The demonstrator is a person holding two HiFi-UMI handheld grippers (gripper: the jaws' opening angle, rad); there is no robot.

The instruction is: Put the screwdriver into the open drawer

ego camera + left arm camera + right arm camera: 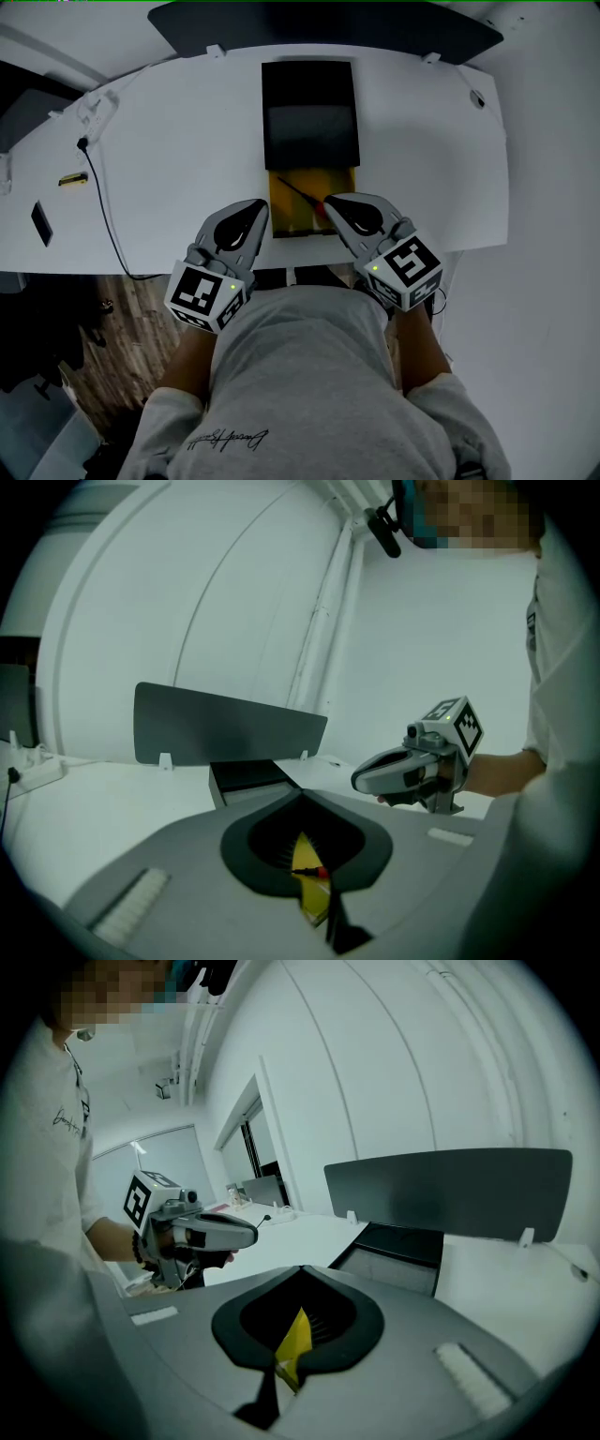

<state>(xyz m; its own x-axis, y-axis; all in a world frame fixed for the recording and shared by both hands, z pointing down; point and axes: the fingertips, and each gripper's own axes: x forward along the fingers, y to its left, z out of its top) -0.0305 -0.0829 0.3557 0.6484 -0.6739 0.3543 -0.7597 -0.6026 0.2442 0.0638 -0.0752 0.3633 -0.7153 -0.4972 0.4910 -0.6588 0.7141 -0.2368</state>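
Observation:
A screwdriver (307, 194) with a thin dark shaft and a red handle lies inside the open yellow drawer (284, 216), which is pulled out from a black box (309, 112) on the white desk. Through the left gripper view's jaw gap a part of the screwdriver (315, 871) shows on the yellow drawer floor (309, 892). My left gripper (260, 205) hovers at the drawer's left front corner, shut and empty. My right gripper (329, 202) hangs just right of the red handle, shut, with nothing between its fingers. The jaws meet in both gripper views.
A dark screen panel (328, 28) stands along the desk's far edge. A black cable (103, 211), a small yellow item (72, 178), a black flat object (41, 223) and a white power strip (94, 108) lie on the desk's left. Wooden floor (103, 309) lies below.

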